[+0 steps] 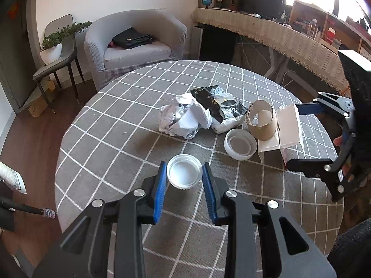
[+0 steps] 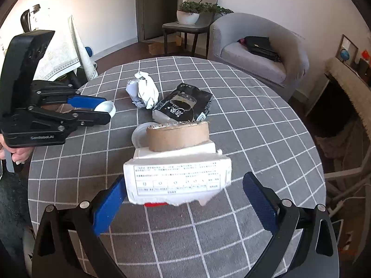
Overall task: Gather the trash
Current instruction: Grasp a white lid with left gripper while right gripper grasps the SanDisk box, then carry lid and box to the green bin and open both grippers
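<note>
Black arms of the left hand-held gripper (image 1: pixel 184 176) are filling the bottom of its wrist view, and its blue pads are clamped on a white screw cap (image 1: pixel 184 174), one pad on each side of the rim, open side up. Seen from the right wrist camera, that cap is sitting between the pads above the grey checked cloth of the round surface (image 1: pixel 116 125); whether it is touching the cloth I cannot tell.

Moving rightward across the surface, a crumpled white paper ball (image 1: pixel 183 119) is lying touching a black foil packet (image 1: pixel 220 108). Just beside the packet, a white round lid (image 1: pixel 241 144) is resting open side up, and a brown cardboard ring (image 1: pixel 262 121) is standing behind it, touching a white torn carton (image 1: pixel 289 127).

Farthest right, the right hand-held gripper (image 2: pixel 185 199) is standing with its jaws wide apart, having just been opening, one on either side of the torn carton; the left pad looks close against the carton's edge while the right pad is staying clear. A person's fingers (image 1: pixel 339 141) are showing on its handle.
</note>
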Demonstrator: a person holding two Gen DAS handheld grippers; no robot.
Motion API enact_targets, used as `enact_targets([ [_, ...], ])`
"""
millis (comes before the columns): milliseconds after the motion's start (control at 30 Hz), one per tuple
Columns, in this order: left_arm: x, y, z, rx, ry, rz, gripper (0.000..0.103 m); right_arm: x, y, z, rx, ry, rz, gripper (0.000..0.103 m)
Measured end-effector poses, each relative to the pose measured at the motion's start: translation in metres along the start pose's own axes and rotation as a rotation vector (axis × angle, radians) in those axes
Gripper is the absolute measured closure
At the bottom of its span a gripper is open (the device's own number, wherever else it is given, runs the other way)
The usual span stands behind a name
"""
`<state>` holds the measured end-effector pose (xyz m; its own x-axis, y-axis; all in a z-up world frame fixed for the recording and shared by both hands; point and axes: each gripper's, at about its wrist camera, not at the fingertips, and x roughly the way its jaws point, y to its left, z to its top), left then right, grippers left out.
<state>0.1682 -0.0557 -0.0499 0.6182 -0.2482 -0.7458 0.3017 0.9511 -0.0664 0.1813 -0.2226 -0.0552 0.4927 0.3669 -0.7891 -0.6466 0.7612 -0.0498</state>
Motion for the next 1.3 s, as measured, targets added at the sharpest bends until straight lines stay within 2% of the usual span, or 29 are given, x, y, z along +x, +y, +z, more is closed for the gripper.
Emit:
enact_targets([
  [367, -0.017, 0.010, -0.007, -0.001, -0.004, 0.004, 0.070, 0.015, 0.012, 0.014, -0.001, 0.021, 0.009, 0.004],
  [400, -0.019, 0.011, -0.008, -0.001, -0.004, 0.003, 0.070, 0.016, 0.012, 0.015, 0.005, 0.026, 0.016, 0.011],
  [433, -0.021, 0.012, -0.009, -0.001, -0.004, 0.003, 0.070, 0.017, 0.012, 0.015, 0.009, 0.032, 0.009, 0.027],
  [900, -0.057, 0.040, -0.026, -0.057, -0.025, 0.007, 0.070, -0.004, 0.034, 0.017, 0.082, 0.066, -0.027, 0.027],
  [1100, -0.074, 0.055, -0.036, -0.084, -0.036, 0.024, 0.070, -0.009, 0.045, 0.010, 0.099, 0.071, -0.018, 0.027],
  [1300, -0.089, 0.077, -0.048, -0.120, -0.041, 0.050, 0.070, -0.011, 0.071, 0.012, 0.117, 0.055, 0.043, 0.027],
])
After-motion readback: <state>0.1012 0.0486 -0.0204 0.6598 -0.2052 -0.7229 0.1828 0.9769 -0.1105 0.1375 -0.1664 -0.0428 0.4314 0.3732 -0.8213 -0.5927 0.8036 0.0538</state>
